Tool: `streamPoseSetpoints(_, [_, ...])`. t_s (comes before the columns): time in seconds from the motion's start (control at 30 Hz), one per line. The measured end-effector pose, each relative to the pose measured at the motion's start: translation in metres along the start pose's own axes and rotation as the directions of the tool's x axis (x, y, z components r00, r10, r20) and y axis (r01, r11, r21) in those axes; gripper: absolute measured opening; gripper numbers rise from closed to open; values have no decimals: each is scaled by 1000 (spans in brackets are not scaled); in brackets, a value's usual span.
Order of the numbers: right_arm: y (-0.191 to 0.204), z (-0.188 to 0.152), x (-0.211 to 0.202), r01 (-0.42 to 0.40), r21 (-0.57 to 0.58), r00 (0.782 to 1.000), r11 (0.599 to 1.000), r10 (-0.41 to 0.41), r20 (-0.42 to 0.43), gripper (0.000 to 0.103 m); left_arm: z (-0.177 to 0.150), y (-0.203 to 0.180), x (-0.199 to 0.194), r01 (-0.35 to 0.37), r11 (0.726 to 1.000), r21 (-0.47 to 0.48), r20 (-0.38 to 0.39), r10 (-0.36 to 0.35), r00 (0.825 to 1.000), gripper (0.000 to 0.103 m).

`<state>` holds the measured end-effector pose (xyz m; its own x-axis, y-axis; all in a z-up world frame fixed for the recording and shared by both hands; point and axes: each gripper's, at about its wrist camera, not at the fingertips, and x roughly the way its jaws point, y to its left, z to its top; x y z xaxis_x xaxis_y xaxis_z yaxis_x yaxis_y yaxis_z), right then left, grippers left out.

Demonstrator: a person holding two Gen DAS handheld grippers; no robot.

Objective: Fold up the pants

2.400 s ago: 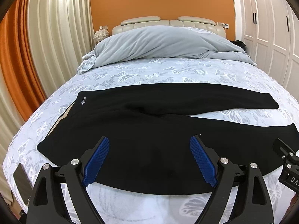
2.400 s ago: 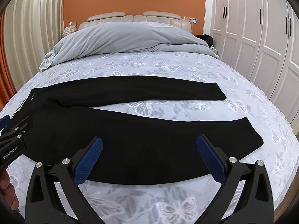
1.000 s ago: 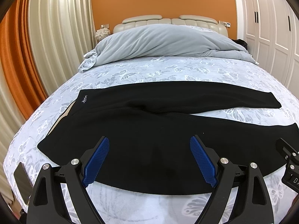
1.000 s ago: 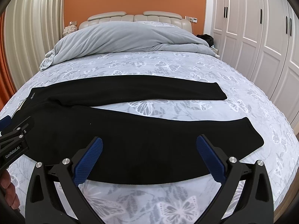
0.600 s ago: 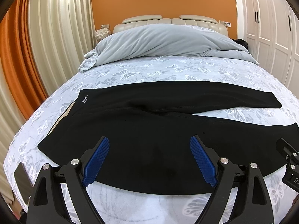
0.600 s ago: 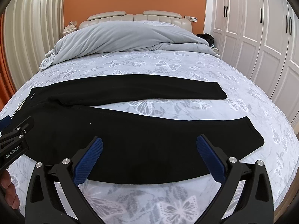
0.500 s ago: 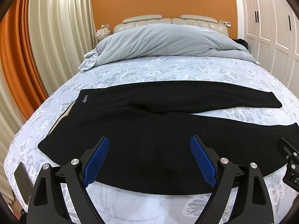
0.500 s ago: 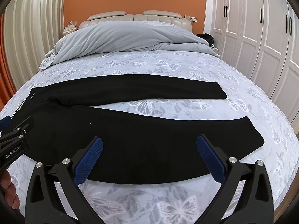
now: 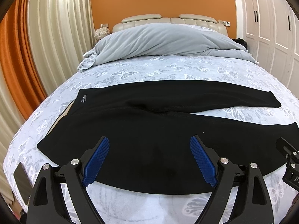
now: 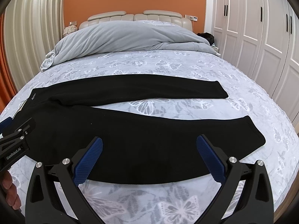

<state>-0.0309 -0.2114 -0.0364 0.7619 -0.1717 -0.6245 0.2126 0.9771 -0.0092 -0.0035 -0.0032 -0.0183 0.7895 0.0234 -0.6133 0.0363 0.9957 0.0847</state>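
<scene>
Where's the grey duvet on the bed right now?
In both wrist views, the rumpled grey duvet is heaped across the head of the bed against the cream padded headboard, beyond the black pants.

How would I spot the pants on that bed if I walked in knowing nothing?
Start at the bed with its butterfly-print sheet, headboard against the orange wall. A rumpled grey duvet is heaped at the head end; nearer the foot, the pants lie flat across the bed, legs spread in a V. They are the only black thing on the pale sheet.
</scene>
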Motion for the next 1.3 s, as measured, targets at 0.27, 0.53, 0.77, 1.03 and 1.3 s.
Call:
streamPoseSetpoints(0.27, [-1, -1, 1, -1, 3, 1000, 1000, 1, 0, 98, 3, -2, 2, -3, 1000, 8, 0, 3, 1000, 86])
streamPoseSetpoints(0.53, [-2, 0, 2, 0, 3, 1000, 1000, 0, 1, 98, 5, -1, 1, -10, 1000, 6, -2, 10, 1000, 86])
streamPoseSetpoints(0.77, [-13, 3, 9, 0, 43, 1000, 999, 1, -24, 98, 7, -1, 3, -9, 1000, 0, -9, 9, 1000, 86])
streamPoseSetpoints(1.03, [-24, 9, 23, 9, 64, 998, 998, -5, -67, 98, 8, -1, 12, -5, 1000, 9, -26, 5, 1000, 86])
streamPoseSetpoints(1.3, [-52, 21, 42, 19, 118, 993, 993, -5, -115, 98, 7, -6, 24, -4, 1000, 25, -36, 5, 999, 86])
